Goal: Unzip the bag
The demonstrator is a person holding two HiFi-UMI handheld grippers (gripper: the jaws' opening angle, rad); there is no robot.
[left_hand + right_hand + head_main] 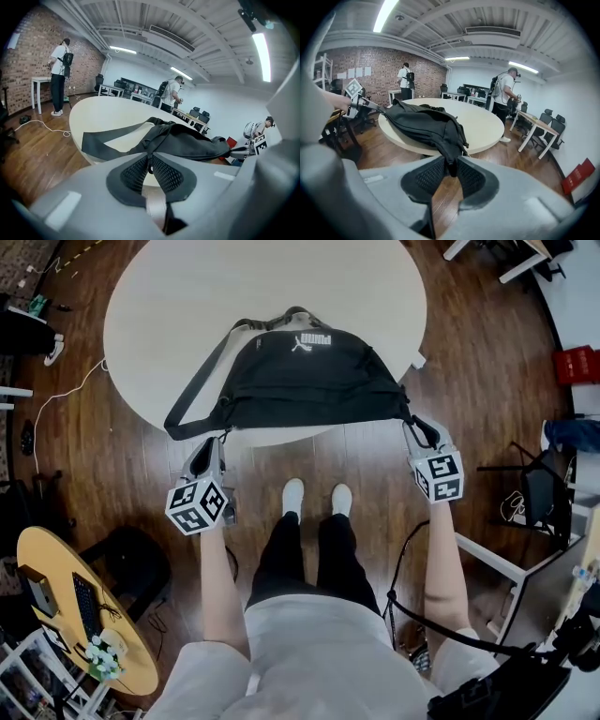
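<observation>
A black bag (295,376) with a white logo lies at the near edge of a round pale table (187,296), stretched between both grippers. Its long strap (202,381) loops off to the left. My left gripper (217,439) is at the bag's left end, and in the left gripper view its pads (164,173) pinch a thin black tab of the bag (187,143). My right gripper (422,427) is at the right end; in the right gripper view its jaws stand closed round the narrow tip of the bag (422,124).
I stand at the table's near edge, white shoes (293,495) on the wood floor. A small yellow table (56,587) is at the lower left, a chair (539,493) at the right. People stand far off by the brick wall (60,70) and desks (502,91).
</observation>
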